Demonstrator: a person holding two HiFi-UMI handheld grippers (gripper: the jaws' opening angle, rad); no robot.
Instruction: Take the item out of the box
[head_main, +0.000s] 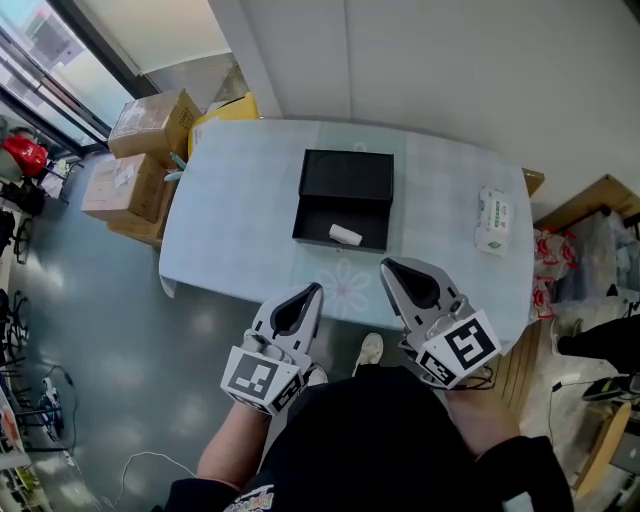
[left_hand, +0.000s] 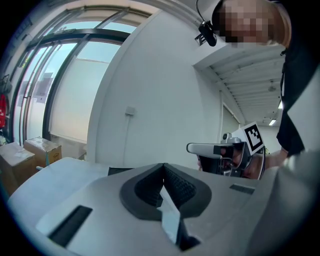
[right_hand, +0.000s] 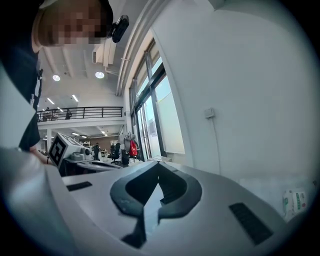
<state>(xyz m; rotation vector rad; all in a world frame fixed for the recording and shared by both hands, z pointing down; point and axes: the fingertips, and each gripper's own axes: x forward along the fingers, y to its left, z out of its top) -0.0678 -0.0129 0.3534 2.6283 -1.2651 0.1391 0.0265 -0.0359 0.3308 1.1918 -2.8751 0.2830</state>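
No writing is reading clearly anywhere. The pack of wipes (head_main: 494, 220) is carrying green print too small to make out, the lower of the two cardboard boxes (head_main: 120, 185) is wearing a white label that is not legible, and each gripper's cube (head_main: 258, 378) is showing only black-and-white square markers.

One black box (head_main: 345, 200) is sitting open near the middle of the pale table (head_main: 240, 220), its lid lying flat at the far side and touching the tray. One small white item (head_main: 345, 235) is lying inside the tray, by its near wall. The pack of wipes is lying well apart from the box, toward the table's right end. The cardboard boxes are standing on the floor past the table's left end.

The left gripper (head_main: 318, 287) and the right gripper (head_main: 385, 265) are hovering at the table's near edge, short of the box. Their fingers (left_hand: 184, 188) are pressing together at the tips in both gripper views, with nothing between them.

Only the head view is showing the item. The left gripper view is catching the box as a thin dark strip, plus the right gripper and tall windows. The right gripper view is taking in the left gripper, the pack of wipes at its right edge, and a hall with a balcony railing (right_hand: 80, 113).
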